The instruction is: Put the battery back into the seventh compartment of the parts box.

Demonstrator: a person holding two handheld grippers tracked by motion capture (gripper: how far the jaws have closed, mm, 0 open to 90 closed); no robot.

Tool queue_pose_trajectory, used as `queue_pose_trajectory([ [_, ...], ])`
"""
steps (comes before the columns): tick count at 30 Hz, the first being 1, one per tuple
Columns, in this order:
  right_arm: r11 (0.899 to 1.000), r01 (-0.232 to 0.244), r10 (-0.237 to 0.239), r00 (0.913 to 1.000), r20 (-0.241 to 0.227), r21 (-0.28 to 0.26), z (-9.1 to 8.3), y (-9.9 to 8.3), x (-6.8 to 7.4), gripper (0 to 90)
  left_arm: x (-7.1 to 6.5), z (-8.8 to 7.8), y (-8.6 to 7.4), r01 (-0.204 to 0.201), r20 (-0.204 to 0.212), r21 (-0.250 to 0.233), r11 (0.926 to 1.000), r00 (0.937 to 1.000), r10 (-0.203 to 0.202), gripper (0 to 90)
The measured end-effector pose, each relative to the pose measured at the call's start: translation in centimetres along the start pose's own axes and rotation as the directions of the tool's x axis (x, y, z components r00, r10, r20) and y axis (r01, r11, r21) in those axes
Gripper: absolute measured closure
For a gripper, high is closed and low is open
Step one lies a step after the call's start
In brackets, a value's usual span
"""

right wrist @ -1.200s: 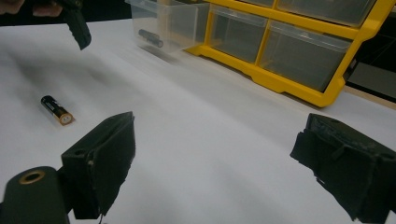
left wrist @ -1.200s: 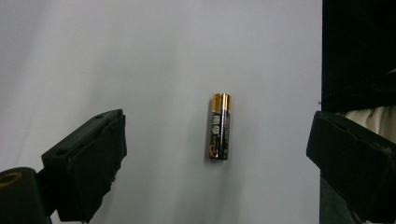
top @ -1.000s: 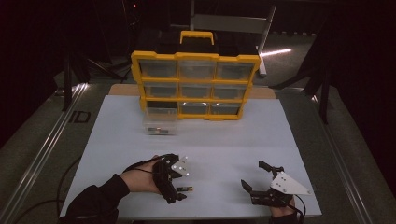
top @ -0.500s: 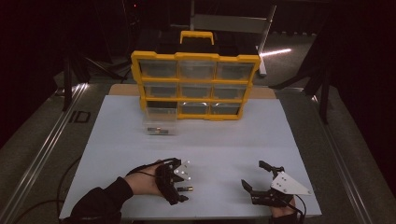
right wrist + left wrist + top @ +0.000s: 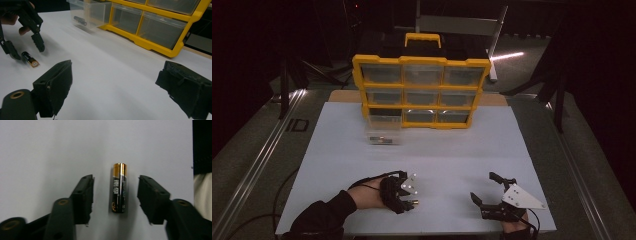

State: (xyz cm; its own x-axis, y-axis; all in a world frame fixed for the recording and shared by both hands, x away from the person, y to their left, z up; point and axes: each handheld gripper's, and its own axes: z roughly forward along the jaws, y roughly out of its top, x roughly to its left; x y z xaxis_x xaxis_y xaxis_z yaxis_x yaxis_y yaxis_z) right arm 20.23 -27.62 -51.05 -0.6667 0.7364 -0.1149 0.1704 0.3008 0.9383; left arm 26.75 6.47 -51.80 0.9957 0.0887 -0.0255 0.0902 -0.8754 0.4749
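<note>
An AA battery (image 5: 119,188), black with a gold end, lies on the white mat (image 5: 422,150) near the front left. My left gripper (image 5: 116,180) points down over it with one jaw on each side. Its jaws have just been closing, but a gap shows between each pad and the battery. From the high view the left gripper (image 5: 408,200) stands over the battery (image 5: 413,202). The right gripper view shows the same battery (image 5: 30,59) under the left gripper (image 5: 27,53). My right gripper (image 5: 483,186) rests at the front right, open and holding nothing.
A yellow drawer organizer (image 5: 421,90) stands at the back of the mat. Its lower left clear drawer (image 5: 384,131) is pulled out onto the mat, and a dark battery (image 5: 80,20) lies inside it. A metal rail (image 5: 262,150) runs along the left.
The left gripper's jaws have narrowed around the battery, and the hand has shifted slightly to the right. The right gripper has stayed where it was.
</note>
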Motion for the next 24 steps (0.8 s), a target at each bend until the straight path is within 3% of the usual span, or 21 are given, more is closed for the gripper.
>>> queue_pose_trajectory([
  [4, 1.000, 0.001, -0.001, 1.0000, 0.000, -0.001, -0.02, 0.01, -0.01, 10.4, 0.01, 0.23, 0.07, -0.008, 0.012, 0.012, 0.9999, 0.9999, 0.008, 57.5],
  [9, 1.000, 0.002, -0.002, 1.0000, 0.000, -0.002, -0.03, 0.01, -0.03, 10.4, -0.08, 0.57, 0.17, -0.008, 0.013, 0.023, 0.9997, 0.9999, 0.008, 59.6],
  [14, 1.000, -0.001, 0.001, 1.0000, -0.001, -0.001, -0.01, -0.01, -0.03, 10.4, -0.14, 0.70, 0.37, -0.014, 0.025, 0.033, 0.9993, 0.9996, 0.013, 67.6],
  [24, 1.000, 0.005, -0.005, 1.0000, -0.001, -0.001, 0.02, 0.02, 0.01, 10.4, -0.23, 0.81, 0.68, -0.016, 0.030, 0.054, 0.9984, 0.9994, 0.014, 71.8],
])
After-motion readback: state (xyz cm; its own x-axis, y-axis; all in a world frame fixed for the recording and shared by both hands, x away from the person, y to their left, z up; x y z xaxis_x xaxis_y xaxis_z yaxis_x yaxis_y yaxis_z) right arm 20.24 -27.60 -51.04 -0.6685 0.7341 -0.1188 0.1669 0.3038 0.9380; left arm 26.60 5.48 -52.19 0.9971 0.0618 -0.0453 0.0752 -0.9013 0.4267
